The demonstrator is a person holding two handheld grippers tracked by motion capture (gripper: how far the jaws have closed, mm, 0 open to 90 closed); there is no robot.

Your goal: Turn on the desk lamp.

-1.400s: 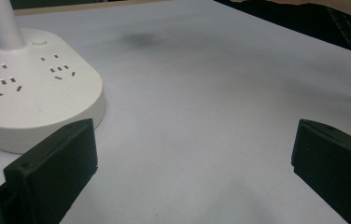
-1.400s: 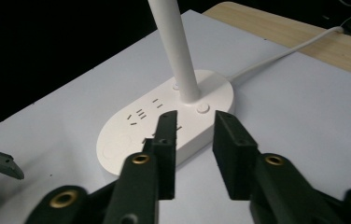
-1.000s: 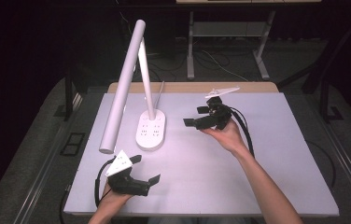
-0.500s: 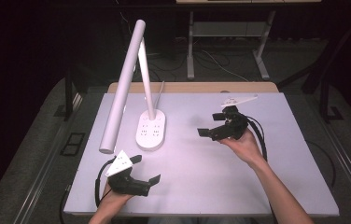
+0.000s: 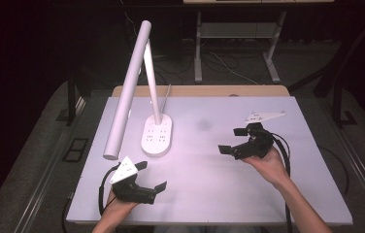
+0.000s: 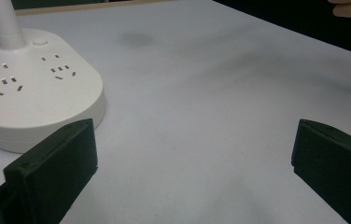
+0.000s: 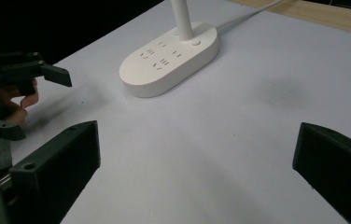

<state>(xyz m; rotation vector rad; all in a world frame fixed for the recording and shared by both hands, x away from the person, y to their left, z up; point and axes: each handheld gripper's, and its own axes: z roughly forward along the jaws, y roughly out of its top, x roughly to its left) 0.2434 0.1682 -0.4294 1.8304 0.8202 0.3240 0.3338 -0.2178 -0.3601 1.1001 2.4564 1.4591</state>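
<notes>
A white desk lamp stands at the table's left middle, its oval socket base [image 5: 157, 135] carrying a long tube head [image 5: 127, 87] that slopes down to the left. My left gripper [image 5: 151, 175] rests near the front left edge, open and empty, with the base [image 6: 24, 93] just beyond its left jaw. My right gripper [image 5: 231, 141] hovers right of centre and points left at the base [image 7: 169, 58]. Its jaws have just been opening and stand wide with nothing between them [image 7: 197, 163]. The left gripper [image 7: 31, 100] shows at the far left of the right gripper view.
The white tabletop [image 5: 209, 194] has a wooden strip [image 5: 200, 91] along its far edge. The lamp's cable [image 7: 253, 16] runs off the back. A faint dark smudge [image 5: 203, 125] marks the surface. Metal desk legs [image 5: 199, 53] stand on the dark floor behind.
The right hand has carried its gripper rightward and nearer the front, away from the lamp base, and its jaws have spread a little. The left gripper has stayed put.
</notes>
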